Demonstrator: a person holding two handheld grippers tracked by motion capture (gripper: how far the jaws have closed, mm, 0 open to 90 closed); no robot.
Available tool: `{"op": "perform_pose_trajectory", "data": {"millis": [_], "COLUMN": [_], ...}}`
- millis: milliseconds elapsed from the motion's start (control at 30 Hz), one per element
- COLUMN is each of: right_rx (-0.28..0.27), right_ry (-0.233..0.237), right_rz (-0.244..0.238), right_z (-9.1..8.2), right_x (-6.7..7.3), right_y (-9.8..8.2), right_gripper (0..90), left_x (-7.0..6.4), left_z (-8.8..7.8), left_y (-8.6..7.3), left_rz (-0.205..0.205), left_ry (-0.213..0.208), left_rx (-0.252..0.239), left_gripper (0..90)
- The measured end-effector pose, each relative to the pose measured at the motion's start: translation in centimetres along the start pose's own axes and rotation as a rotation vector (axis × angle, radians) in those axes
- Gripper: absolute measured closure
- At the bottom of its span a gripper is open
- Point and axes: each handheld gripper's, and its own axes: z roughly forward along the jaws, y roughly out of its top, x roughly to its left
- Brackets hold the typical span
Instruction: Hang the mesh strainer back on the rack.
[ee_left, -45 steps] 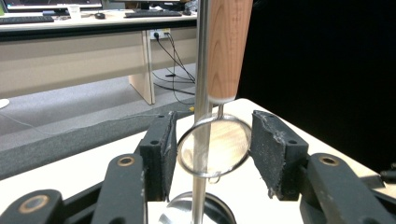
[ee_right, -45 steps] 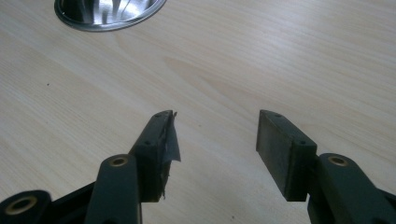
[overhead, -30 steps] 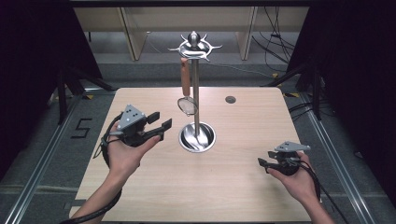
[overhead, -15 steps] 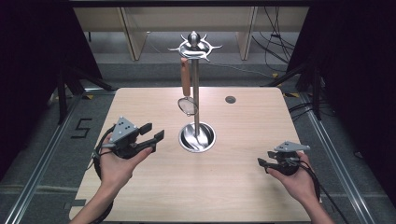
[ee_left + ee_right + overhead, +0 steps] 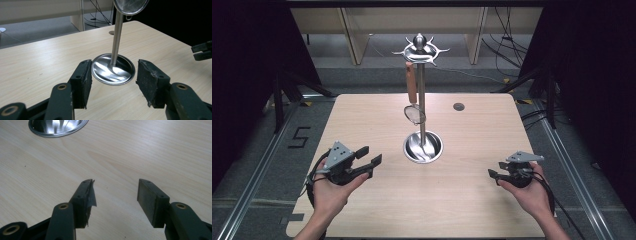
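A wooden worktop (image 5: 362,125) carries a steel utensil stand (image 5: 423,146) at its centre, a strainer with a brown handle (image 5: 413,100) hanging from the stand's top hooks beside its pole. Left of the stand's round base, the left hand-held gripper (image 5: 371,156) points toward it, jaws released, just opening and with nothing between them. Right of the base, well apart, the right hand-held gripper (image 5: 493,173) rests low over the worktop, likewise released and empty.
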Motion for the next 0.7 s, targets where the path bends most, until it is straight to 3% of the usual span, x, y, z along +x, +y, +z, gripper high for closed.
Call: {"op": "perform_pose_trajectory", "data": {"millis": [500,700], "right_rx": [-0.002,0.009], "right_ry": [-0.002,0.003], "right_rz": [0.01,0.024], "right_z": [0.0,-0.1], "right_x": [0.1,0.1], "right_y": [0.0,0.0], "right_gripper": [47.3,47.3], "left_x": [1.8,3.3], "left_z": [-0.8,-1.5], "left_y": [-2.5,-3.6], "left_rz": [-0.016,-0.042], "left_ry": [0.03,0.087], "left_rx": [0.036,0.056], "left_gripper": [43.9,43.8]}}
